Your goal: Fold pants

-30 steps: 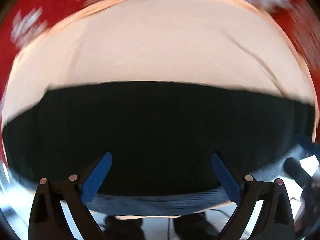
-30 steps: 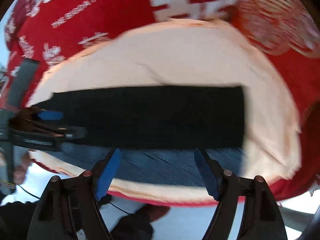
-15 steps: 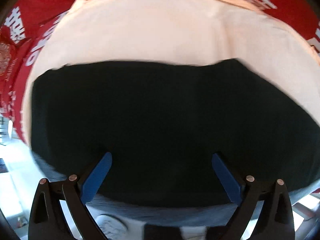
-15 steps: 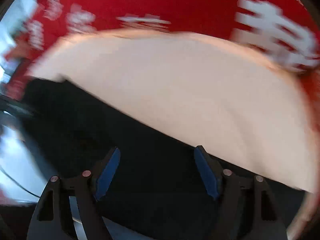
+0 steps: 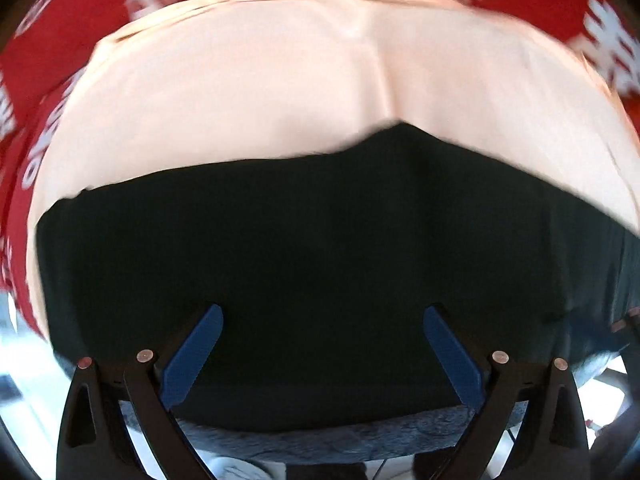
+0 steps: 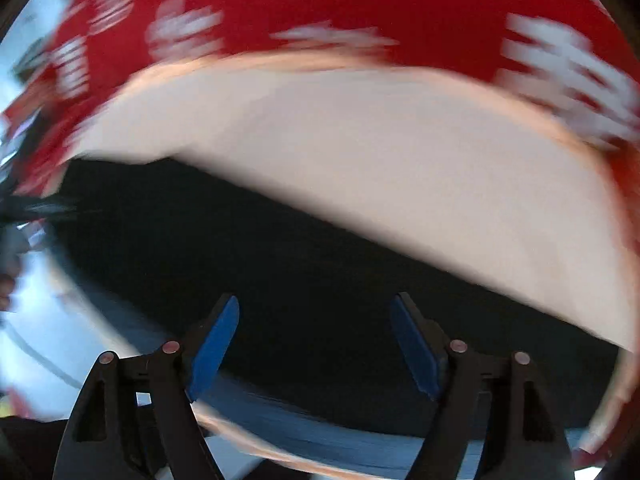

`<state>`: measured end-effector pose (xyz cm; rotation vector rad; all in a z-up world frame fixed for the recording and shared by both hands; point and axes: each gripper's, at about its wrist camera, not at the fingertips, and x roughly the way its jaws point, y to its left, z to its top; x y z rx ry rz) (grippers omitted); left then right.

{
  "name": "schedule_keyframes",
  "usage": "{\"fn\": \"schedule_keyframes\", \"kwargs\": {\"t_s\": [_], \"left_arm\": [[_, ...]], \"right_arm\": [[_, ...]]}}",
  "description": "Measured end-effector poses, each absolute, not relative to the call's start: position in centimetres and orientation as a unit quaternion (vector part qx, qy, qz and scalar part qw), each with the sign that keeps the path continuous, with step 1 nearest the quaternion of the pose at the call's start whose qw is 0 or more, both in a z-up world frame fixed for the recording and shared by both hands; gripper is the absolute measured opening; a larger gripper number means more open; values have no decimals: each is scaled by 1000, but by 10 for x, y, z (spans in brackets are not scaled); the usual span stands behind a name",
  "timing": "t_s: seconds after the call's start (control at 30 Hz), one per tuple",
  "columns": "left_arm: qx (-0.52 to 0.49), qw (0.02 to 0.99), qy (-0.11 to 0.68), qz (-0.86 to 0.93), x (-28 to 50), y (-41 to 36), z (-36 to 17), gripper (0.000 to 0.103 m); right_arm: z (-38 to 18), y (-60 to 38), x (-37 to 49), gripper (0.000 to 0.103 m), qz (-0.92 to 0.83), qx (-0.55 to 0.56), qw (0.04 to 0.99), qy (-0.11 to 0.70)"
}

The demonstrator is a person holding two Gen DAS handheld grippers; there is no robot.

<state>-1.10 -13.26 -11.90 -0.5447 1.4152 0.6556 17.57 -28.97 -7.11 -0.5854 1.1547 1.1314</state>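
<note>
The black pants (image 5: 312, 264) lie flat in a broad band on a peach cloth (image 5: 248, 92); they also show in the right wrist view (image 6: 304, 264). A blue-grey fabric strip (image 5: 340, 438) runs along their near edge. My left gripper (image 5: 320, 320) is open and empty, close above the pants near their left end. My right gripper (image 6: 316, 312) is open and empty above the pants' near edge. The right wrist view is blurred.
The peach cloth (image 6: 400, 152) lies on a red cover with white lettering (image 6: 360, 0), which also shows in the left wrist view (image 5: 72, 32). The table's near edge and bright floor (image 6: 36, 320) show below. The other gripper's dark tip (image 6: 36, 212) shows at far left.
Both grippers have swung across the pants while staying open. The left view now shows the pants' left end and a peak in their far edge. The right view has moved in close.
</note>
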Motion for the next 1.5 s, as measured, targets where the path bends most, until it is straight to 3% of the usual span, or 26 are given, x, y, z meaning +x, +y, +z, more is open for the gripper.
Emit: {"fn": "schedule_keyframes", "kwargs": {"t_s": [0.17,0.33,0.5,0.67,0.77,0.83,1.07,1.2,1.3,1.5], "left_arm": [[-217,681,632,299,-64,-115,-114,101],[-320,660,611,299,-149,-59,-106,101],[-261,692,610,285,-137,-64,-69,100],[-274,693,582,325,-96,-59,-46,100],[-268,622,632,376,-117,-36,-92,103],[-351,611,604,374,-156,-21,-98,103],[-377,657,558,338,-198,-56,-61,103],[-378,593,645,297,-204,-85,-112,103],[-424,546,654,306,-237,-99,-126,103],[-346,601,632,345,-256,-97,-71,103]], "right_arm": [[-100,-277,107,81,572,-271,580,513],[-99,-347,173,81,516,-281,597,547],[-98,-384,208,81,400,-369,594,592],[-24,-390,211,81,340,-315,644,609],[22,-394,199,83,326,-293,670,600],[46,-391,192,83,321,-288,676,598],[81,-344,201,83,288,-272,704,589],[85,-318,199,83,286,-270,705,590],[91,-296,188,83,305,-284,700,580],[115,-280,180,83,322,-307,705,553]]}}
